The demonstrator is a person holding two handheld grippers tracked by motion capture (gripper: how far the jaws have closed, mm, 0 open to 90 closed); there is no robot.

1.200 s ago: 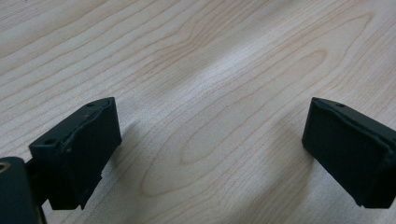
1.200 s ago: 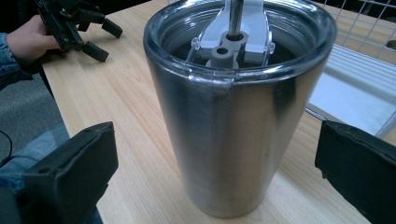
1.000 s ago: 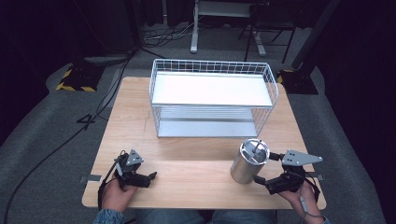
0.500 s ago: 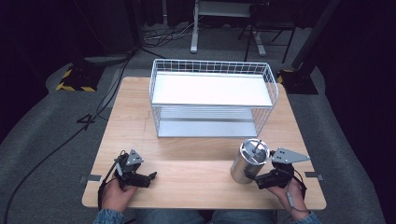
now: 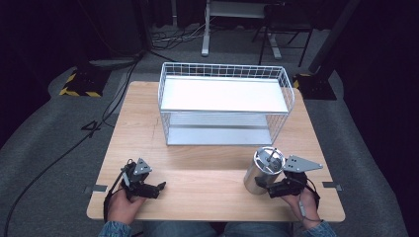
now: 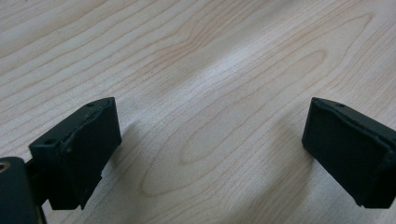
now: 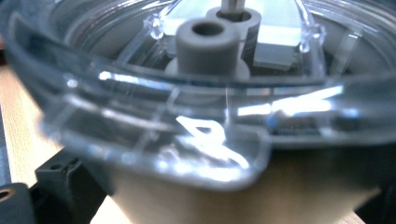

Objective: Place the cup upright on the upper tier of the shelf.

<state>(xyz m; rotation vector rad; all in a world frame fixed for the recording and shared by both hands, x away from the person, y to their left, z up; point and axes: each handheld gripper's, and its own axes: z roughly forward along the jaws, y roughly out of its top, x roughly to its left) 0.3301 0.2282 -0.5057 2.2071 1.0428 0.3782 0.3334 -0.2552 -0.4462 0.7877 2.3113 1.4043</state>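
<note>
A steel tumbler (image 5: 264, 170) with a clear plastic lid (image 7: 205, 93) stands upright on the wooden table (image 5: 197, 168), near its front right. My right gripper (image 5: 269, 186) lies low beside it, pointing left, with one jaw on each side of the tumbler's base. One of its fingers (image 7: 60, 186) shows at the lower left of the right gripper view, close to the tumbler's wall. I cannot see any squeeze. My left gripper (image 5: 157, 189) rests at the front left, open (image 6: 210, 149), with bare wood between its black pads.
A white wire two-tier rack (image 5: 225, 66) stands at the middle of the table's far half, its shelves bare. Cables and a desk leg lie on the dark floor beyond. The person's hands sit at the table's front edge.
My right gripper has slid left and closer in, and its jaws now stand around the tumbler's base. The tumbler and my left gripper have stayed put.
</note>
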